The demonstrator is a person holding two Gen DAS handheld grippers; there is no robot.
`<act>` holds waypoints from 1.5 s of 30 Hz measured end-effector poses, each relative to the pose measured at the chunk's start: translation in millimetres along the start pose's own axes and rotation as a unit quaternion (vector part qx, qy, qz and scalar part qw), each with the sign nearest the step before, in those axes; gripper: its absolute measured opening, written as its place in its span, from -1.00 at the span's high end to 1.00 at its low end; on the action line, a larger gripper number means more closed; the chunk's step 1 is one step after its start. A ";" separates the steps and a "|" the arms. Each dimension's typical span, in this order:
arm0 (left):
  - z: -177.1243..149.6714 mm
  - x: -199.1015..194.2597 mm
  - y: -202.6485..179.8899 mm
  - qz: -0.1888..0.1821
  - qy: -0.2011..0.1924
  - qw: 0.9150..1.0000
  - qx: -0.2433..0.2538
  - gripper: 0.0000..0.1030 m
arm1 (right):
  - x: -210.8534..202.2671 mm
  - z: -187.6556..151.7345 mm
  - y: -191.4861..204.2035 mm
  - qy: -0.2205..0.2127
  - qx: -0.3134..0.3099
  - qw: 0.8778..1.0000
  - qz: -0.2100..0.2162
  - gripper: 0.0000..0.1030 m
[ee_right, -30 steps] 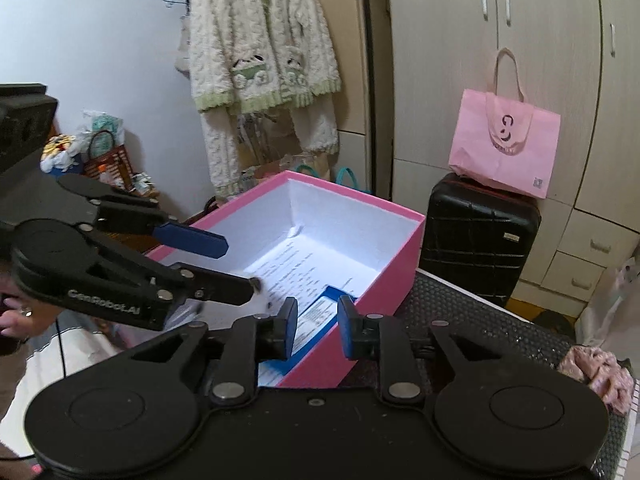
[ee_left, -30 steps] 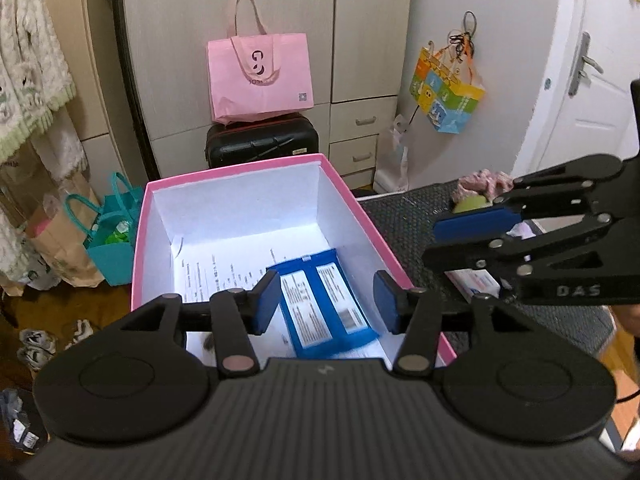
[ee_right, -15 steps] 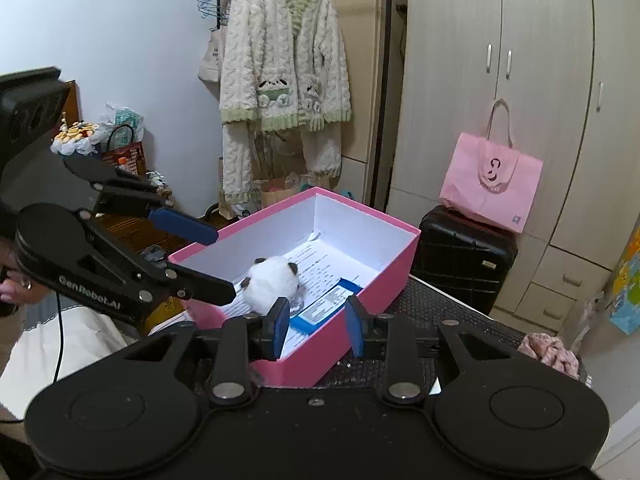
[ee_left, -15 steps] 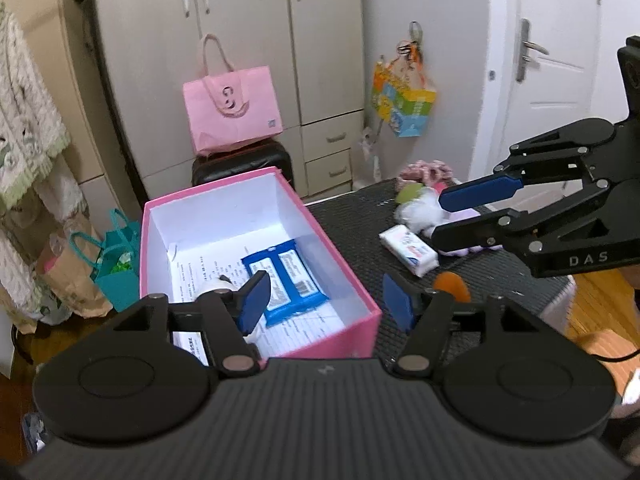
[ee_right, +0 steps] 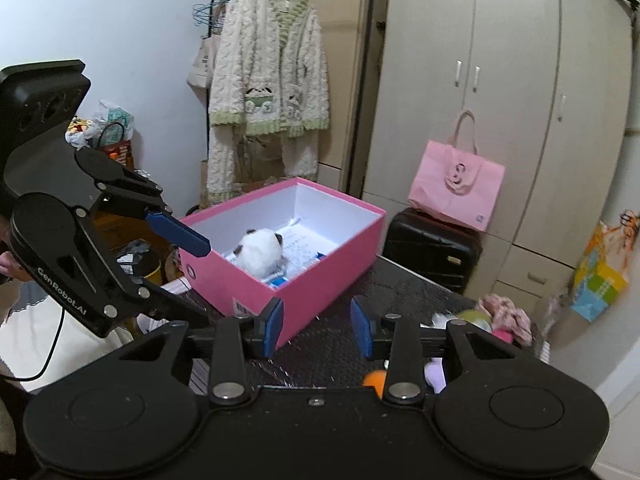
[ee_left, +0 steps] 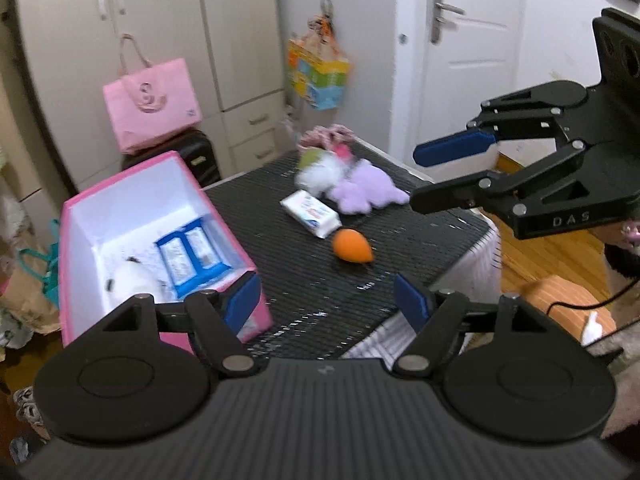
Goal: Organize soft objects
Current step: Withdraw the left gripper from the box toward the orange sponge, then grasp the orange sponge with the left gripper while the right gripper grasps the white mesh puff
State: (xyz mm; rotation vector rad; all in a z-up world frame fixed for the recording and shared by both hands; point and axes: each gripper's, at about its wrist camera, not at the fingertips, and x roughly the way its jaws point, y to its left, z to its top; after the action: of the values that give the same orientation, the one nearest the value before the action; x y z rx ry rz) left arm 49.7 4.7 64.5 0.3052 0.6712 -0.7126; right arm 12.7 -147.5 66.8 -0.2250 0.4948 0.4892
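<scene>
Bedroom cupboards stand behind a dark worktop (ee_left: 400, 248). Both my grippers are wide open and hold nothing. Ahead of my left gripper (ee_left: 326, 300) lie an orange sponge (ee_left: 352, 245), a tissue pack (ee_left: 311, 213) and plush toys (ee_left: 360, 190); the pink box (ee_left: 168, 240) sits to its left. I'd close gently on the sponge.

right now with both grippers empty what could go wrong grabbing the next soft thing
The orange sponge is egg-shaped and lies loose on the black mat, so closing fingers could squirt it toward the table edge. The purple plush touches the white fluffy toy and the tissue pack, so a grab may drag neighbours. The left gripper and right gripper hover close and could collide.
</scene>
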 end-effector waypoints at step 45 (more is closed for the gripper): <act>-15.8 198.0 -30.2 -0.005 -0.017 0.999 -0.047 -0.47 | 98.8 -103.2 -127.8 0.070 0.148 0.986 -0.002 -0.11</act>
State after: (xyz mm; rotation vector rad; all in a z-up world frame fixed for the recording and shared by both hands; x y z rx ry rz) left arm 132.8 -108.8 -79.0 0.2039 0.6719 -0.6922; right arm 111.3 -251.9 -60.2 0.0261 0.6974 0.3914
